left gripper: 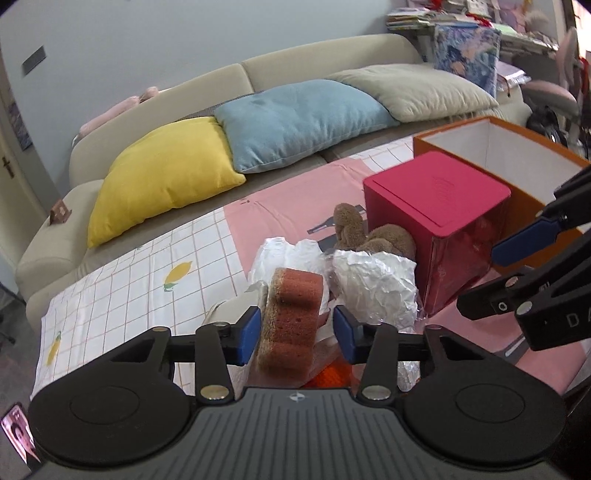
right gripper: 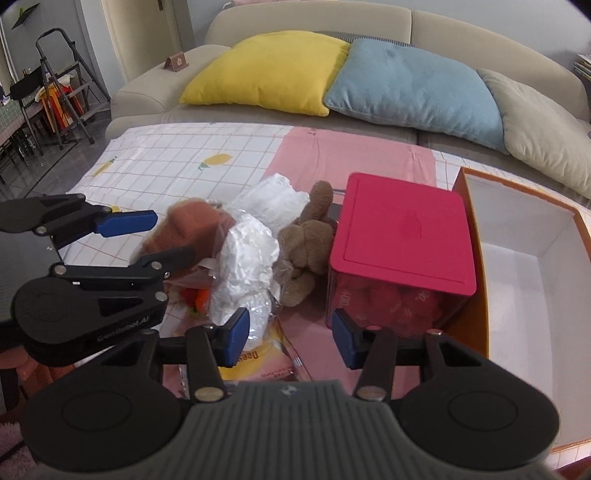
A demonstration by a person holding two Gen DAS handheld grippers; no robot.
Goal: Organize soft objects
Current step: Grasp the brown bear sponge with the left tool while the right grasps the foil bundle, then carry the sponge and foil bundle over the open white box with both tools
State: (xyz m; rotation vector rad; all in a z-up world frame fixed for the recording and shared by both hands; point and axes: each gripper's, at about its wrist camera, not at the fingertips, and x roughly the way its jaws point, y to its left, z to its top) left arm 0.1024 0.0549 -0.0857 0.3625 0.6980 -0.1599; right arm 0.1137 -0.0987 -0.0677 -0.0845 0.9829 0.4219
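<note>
Your left tool (left gripper: 295, 334) has the reddish-brown wavy-edged sponge (left gripper: 291, 314) standing on edge between its blue pads: the left pad (left gripper: 248, 334) lies against the sponge's side, while a narrow gap shows by the right pad (left gripper: 345, 334), so the jaws are about half open and not clamped. That sponge sits at the near end of a small heap on the worktop, which is covered by a cloth of white grid with lemon prints and pink panels (left gripper: 122, 280). Just behind and right of the sponge lie two crumpled bundles of white and silvery plastic film (left gripper: 373, 284), and behind those a brown plush toy (left gripper: 373, 236) leans against the red-lidded square box with clear red sides (left gripper: 439, 229). Something orange peeks out under the sponge; you cannot tell what it is. Your right tool (right gripper: 290, 341) hovers about half open with nothing gripped; its left pad is just beside the lower film bundle, its right pad near the red box's front corner, and a yellow printed packet (right gripper: 258, 363) lies below the gap. Beyond the red box, touching it, stands the open orange cardboard box with a white inside (right gripper: 476, 280). Further back is the beige sofa (right gripper: 306, 18) with yellow (right gripper: 269, 70), blue (right gripper: 413, 88) and beige cushions (right gripper: 543, 129) in a row.
</note>
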